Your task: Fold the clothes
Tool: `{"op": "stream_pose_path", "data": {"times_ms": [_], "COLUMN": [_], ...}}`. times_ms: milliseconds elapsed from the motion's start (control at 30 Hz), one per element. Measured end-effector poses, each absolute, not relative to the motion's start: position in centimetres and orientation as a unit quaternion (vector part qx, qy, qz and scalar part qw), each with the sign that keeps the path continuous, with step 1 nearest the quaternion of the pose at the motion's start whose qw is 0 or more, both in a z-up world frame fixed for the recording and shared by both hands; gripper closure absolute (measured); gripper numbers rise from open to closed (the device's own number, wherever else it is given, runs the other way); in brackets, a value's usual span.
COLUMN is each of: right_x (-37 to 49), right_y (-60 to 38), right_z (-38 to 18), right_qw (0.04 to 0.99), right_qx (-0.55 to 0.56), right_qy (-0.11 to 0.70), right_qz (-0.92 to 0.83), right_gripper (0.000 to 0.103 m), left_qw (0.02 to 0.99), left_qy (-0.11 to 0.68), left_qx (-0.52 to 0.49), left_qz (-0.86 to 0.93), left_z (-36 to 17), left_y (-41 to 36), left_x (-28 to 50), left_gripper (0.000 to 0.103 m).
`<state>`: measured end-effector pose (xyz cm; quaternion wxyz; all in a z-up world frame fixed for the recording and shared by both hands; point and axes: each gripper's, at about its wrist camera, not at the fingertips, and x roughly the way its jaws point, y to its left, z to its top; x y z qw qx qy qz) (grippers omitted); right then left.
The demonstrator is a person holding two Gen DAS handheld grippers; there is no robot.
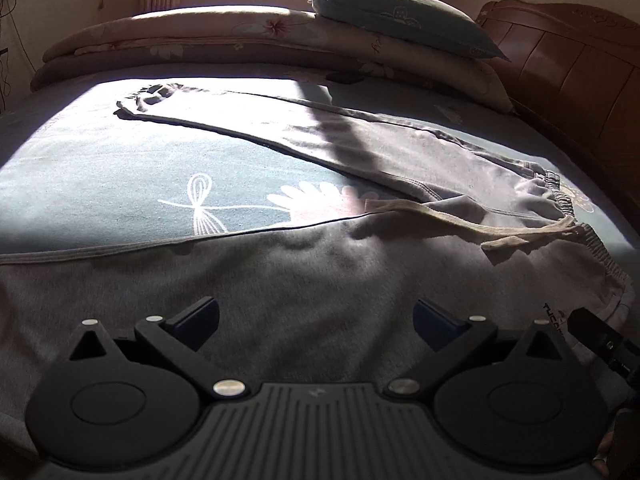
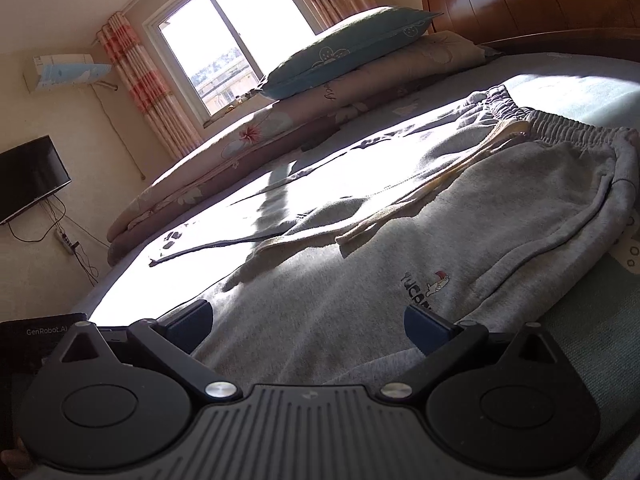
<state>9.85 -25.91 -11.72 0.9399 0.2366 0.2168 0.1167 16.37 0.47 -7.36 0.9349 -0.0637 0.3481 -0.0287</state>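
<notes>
Where sunlight falls, grey sweatpants (image 2: 400, 248) spread flat, drawstring (image 1: 452, 218) loose

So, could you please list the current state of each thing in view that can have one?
Left gripper: open, empty, over the trousers.
Right gripper: open, empty, over the trousers.
Grey trousers: unfolded, legs spread apart on the bed.
Drawstring: untied, lying loose across the fabric.
Pillow: resting on the folded quilt.
Quilt: folded, along the bed's far edge.
Television: off.
</notes>
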Motion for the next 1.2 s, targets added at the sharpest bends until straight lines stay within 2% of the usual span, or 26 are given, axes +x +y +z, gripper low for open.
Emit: {"op": "stream_pose_path", "data": {"times_ms": [133,300,467,600,700,900,1067,1200], "right_x": [9.7,9.7,12.4,15.8,17.3,18.9,21.0,24.4], "right_y": [-26.8,-28.1,-28.6,-28.4,-28.3,-30.2,-33.2,-37.0], "right_z": [-12.2,-12.4,-11.9,-11.7,-10.8,-9.6,-5.9,-2.3], "right_qw": [0.951,0.958,0.959,0.945,0.932,0.895,0.869,0.875], "right_qx": [0.224,0.225,0.201,0.183,0.181,0.239,0.237,0.210], "right_qy": [0.202,0.179,0.197,0.265,0.310,0.371,0.427,0.434], "right_qz": [0.059,-0.003,-0.040,-0.063,-0.051,-0.061,-0.075,-0.037], "right_gripper": [0.000,0.000,0.000,0.000,0.000,0.000,0.000,0.000], "left_qw": [0.949,0.940,0.924,0.906,0.882,0.838,0.840,0.847], "left_qy": [0.306,0.323,0.354,0.398,0.447,0.528,0.530,0.513], "left_qx": [-0.064,-0.062,-0.074,-0.085,-0.094,-0.070,-0.019,-0.004], "left_qz": [-0.048,-0.096,-0.122,-0.117,-0.113,-0.117,-0.120,-0.140], "left_z": [-9.0,-9.5,-9.4,-9.6,-8.3,-0.7,5.2,5.6], "left_y": [-0.9,-1.1,-1.5,-3.1,-4.8,-8.8,-11.3,-12.7], "left_x": [16.6,20.5,26.3,28.7,30.0,32.7,34.7,36.0], "left_gripper": [0.001,0.001,0.001,0.001,0.001,0.001,0.001,0.001]}}
